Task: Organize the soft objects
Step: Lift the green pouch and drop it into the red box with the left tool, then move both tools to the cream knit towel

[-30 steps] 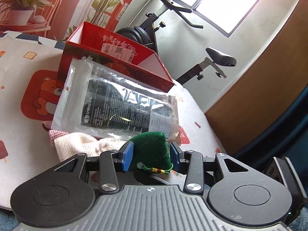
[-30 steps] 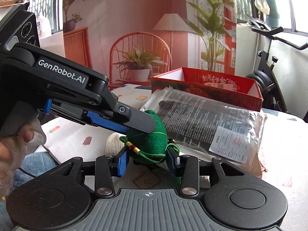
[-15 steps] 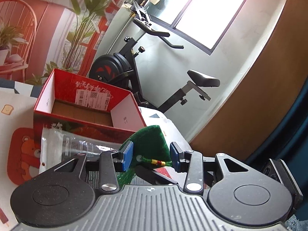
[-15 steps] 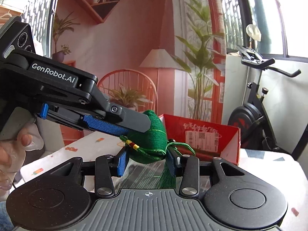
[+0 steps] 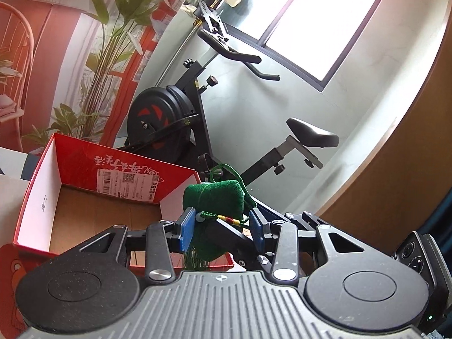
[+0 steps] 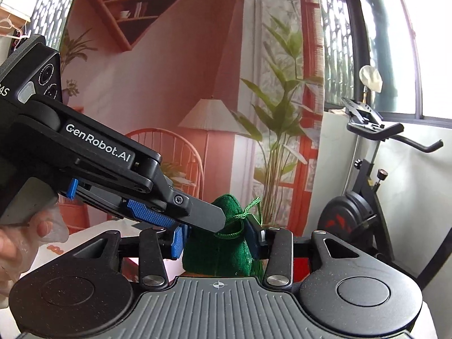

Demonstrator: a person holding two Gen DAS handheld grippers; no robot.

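Observation:
A green velvet drawstring pouch [image 5: 214,200] with a beaded cord and tassel hangs in the air, gripped from two sides. My left gripper [image 5: 223,223] is shut on its lower part, blue pads pressing both flanks. In the right wrist view my right gripper [image 6: 216,240] is also shut on the pouch [image 6: 223,251], and the left gripper [image 6: 197,220] comes in from the left, one finger lying across the pouch's top. The open red box [image 5: 82,166], with white inner walls and a brown floor, lies just below and left of the pouch; the pouch sits over its near right corner.
A black exercise bike [image 5: 175,113] stands behind the box, against a pale wall under a window. A person's hand [image 6: 17,240] holds the left gripper's handle. A wall mural with plants, a lamp and a chair fills the background [image 6: 214,118]. A wooden panel [image 5: 395,183] stands at the right.
Both grippers have risen and moved toward the red box, carrying the pouch together. The plastic-wrapped packet and pale cloth have dropped out of view. The box interior now shows.

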